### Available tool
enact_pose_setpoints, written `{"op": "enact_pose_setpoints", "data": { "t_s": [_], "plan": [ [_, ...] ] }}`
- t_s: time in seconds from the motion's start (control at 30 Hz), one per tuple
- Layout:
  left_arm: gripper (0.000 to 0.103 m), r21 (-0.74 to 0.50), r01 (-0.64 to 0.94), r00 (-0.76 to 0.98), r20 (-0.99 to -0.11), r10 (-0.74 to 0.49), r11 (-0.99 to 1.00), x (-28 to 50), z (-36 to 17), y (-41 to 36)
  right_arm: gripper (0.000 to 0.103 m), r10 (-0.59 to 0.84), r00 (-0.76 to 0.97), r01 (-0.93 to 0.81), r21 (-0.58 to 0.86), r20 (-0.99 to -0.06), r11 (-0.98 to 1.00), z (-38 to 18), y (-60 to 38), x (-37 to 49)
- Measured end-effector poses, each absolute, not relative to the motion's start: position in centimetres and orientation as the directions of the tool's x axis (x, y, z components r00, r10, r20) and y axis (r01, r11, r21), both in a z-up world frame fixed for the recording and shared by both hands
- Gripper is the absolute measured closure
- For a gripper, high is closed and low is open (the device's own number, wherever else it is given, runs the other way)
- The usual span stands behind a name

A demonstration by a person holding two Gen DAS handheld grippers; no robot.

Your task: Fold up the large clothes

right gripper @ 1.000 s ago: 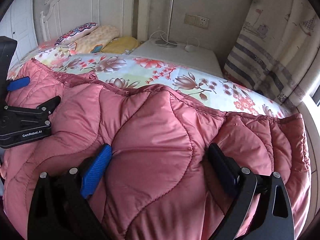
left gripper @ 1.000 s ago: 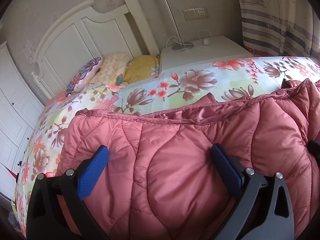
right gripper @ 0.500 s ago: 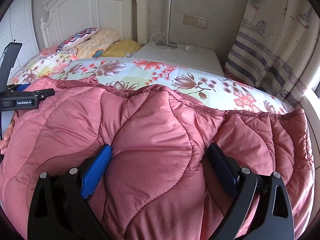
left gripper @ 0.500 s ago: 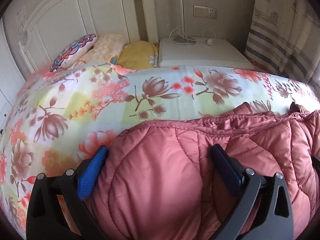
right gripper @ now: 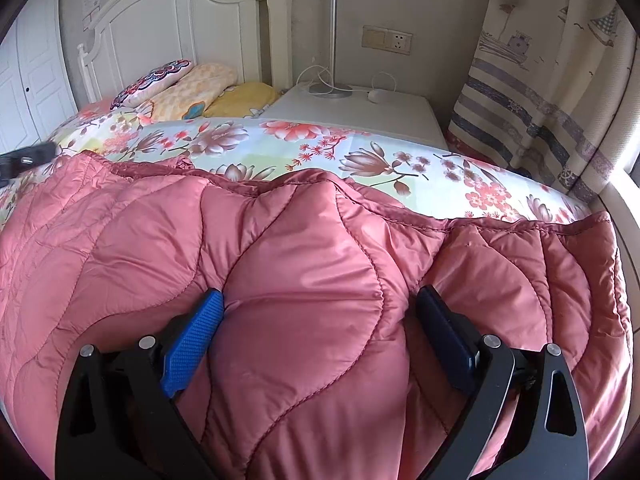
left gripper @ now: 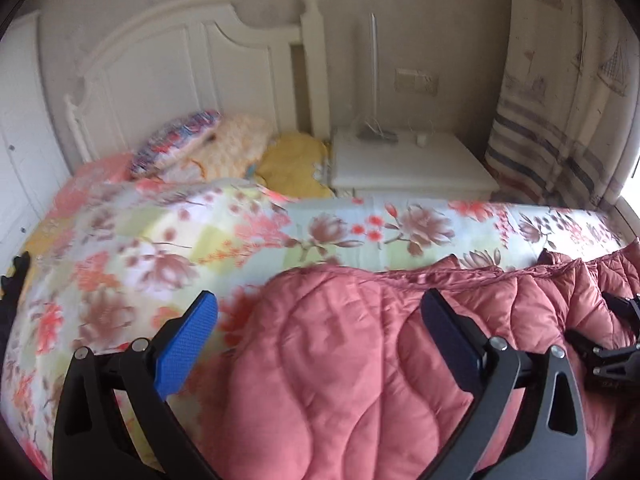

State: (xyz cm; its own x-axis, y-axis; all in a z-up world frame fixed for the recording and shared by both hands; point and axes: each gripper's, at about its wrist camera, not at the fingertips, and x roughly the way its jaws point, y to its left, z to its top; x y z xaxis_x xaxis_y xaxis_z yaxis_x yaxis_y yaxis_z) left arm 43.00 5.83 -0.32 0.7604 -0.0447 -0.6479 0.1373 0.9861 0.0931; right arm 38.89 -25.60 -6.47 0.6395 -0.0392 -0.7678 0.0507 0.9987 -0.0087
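A large pink quilted down coat [right gripper: 304, 280] lies spread on the floral bedspread [right gripper: 304, 148]. My right gripper [right gripper: 316, 332] is open, its wide-apart fingers pressed against the padding on both sides of a puffed section. My left gripper [left gripper: 320, 340] is open too, at the coat's left edge [left gripper: 344, 352]; its left finger [left gripper: 188, 340] is over the bedspread [left gripper: 168, 248], its right finger over the coat. The right gripper's body [left gripper: 612, 344] shows at the right edge of the left wrist view. The left gripper's tip [right gripper: 28, 158] shows at the left edge of the right wrist view.
Pillows [right gripper: 188, 88] lie against the white headboard [right gripper: 176, 28]. A white nightstand [right gripper: 360, 112] with a lamp base and cables stands beside the bed. A striped curtain [right gripper: 532, 92] hangs on the right. White wardrobe doors [right gripper: 28, 80] stand at far left.
My left gripper has moved left off the middle of the coat to its left edge, and more bedspread shows in its view. The right gripper has barely moved.
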Motion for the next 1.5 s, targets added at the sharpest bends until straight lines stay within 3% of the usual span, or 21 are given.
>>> {"op": "enact_pose_setpoints", "data": {
  "t_s": [0.17,0.37,0.57,0.77,0.87,0.97,1.1,1.2,1.33,1.5],
  "plan": [
    [0.002,0.220,0.116,0.718,-0.693,0.071,0.969,41.0,-5.6,5.7,0.011,-0.026,0.641,0.049,0.007,-0.767,0.999,-6.5,-25.7,38.9],
    [0.002,0.224,0.117,0.697,-0.713,0.081,0.967,42.0,-6.6,5.1,0.011,-0.040,0.640,0.056,-0.005,-0.768,0.998,-6.4,-25.7,38.8],
    [0.002,0.280,0.073,0.740,-0.659,0.136,0.957,41.1,-6.9,4.7,0.011,-0.062,0.646,0.064,-0.027,-0.761,0.998,-6.3,-25.5,38.4],
    [0.002,0.264,0.076,0.740,-0.661,0.123,0.961,41.1,-6.8,4.8,0.011,-0.045,0.606,0.057,-0.013,-0.794,0.998,-5.9,-25.8,38.8],
    [0.002,0.261,0.078,0.739,-0.663,0.120,0.962,41.1,-6.8,4.9,0.011,-0.126,0.629,0.121,-0.064,-0.767,0.991,-3.7,-25.0,37.8],
    [0.002,0.269,0.077,0.741,-0.660,0.126,0.960,41.2,-6.8,4.9,0.011,-0.044,0.713,0.060,-0.002,-0.700,0.998,-1.3,-22.7,36.2],
    [0.002,0.277,0.075,0.746,-0.653,0.130,0.958,41.1,-6.8,5.1,0.009,0.031,0.656,-0.093,-0.040,-0.754,0.995,-2.7,-17.3,37.0],
    [0.002,0.278,0.069,0.747,-0.651,0.135,0.958,41.1,-6.8,5.1,0.005,-0.057,0.645,-0.139,-0.191,-0.762,0.972,-5.6,-14.7,37.3],
    [0.002,0.289,0.071,0.748,-0.649,0.140,0.955,41.2,-6.8,4.9,0.005,0.011,0.603,-0.110,-0.069,-0.798,0.992,-5.0,-17.1,37.4],
    [0.002,0.288,0.072,0.748,-0.649,0.139,0.955,41.1,-6.8,4.9,0.005,-0.159,0.676,0.038,-0.180,-0.720,0.983,-1.8,-22.1,35.7]
  ]
}}
